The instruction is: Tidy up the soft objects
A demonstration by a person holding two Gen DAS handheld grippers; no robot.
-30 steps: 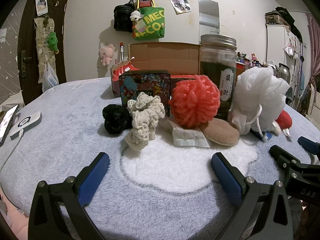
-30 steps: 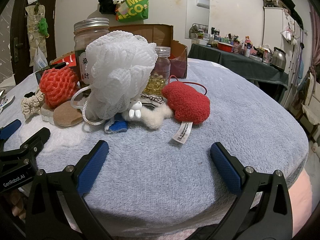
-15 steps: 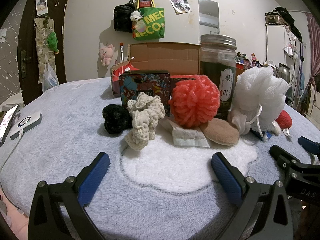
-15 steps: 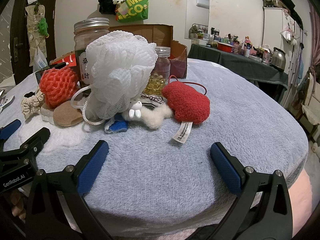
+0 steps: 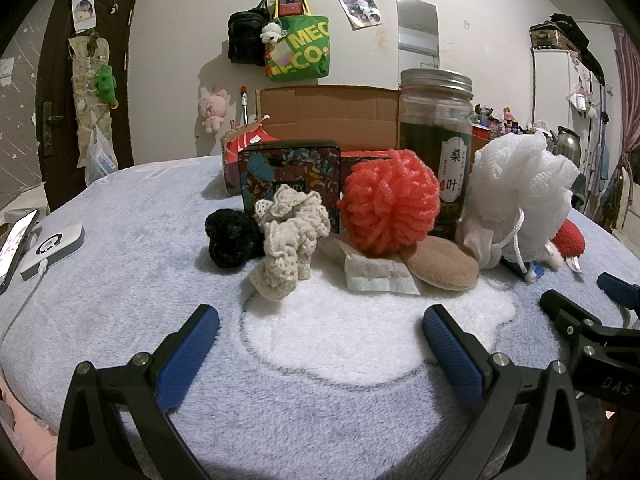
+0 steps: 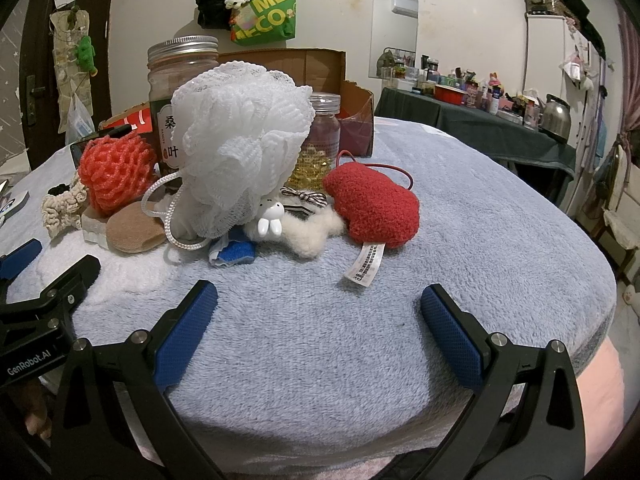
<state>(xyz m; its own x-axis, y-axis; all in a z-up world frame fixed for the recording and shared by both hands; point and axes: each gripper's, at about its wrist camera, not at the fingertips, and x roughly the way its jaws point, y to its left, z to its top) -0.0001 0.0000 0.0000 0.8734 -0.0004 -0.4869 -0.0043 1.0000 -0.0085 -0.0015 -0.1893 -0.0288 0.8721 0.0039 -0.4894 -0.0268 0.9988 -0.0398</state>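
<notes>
Soft objects lie in a row on a grey-blue fleece blanket [image 5: 120, 240]. From the left: a black scrunchie [image 5: 230, 238], a beige crochet scrunchie [image 5: 290, 236], a coral yarn pompom [image 5: 390, 202], a tan puff pad [image 5: 440, 266], a white mesh bath pouf [image 5: 520, 200]. In the right wrist view the pouf [image 6: 240, 144] stands beside a red plush heart [image 6: 374, 204] and a white fluffy piece [image 6: 308, 230]. My left gripper [image 5: 320, 328] is open and empty, short of the crochet scrunchie. My right gripper [image 6: 318, 308] is open and empty, short of the heart.
Behind the soft objects stand a tall glass jar [image 5: 436, 140], a floral tin [image 5: 290, 172], a smaller jar [image 6: 320, 136] and an open cardboard box [image 5: 328, 116]. A white power bank [image 5: 52, 246] and a phone lie at the left edge. A blue item [image 6: 234, 252] lies under the pouf.
</notes>
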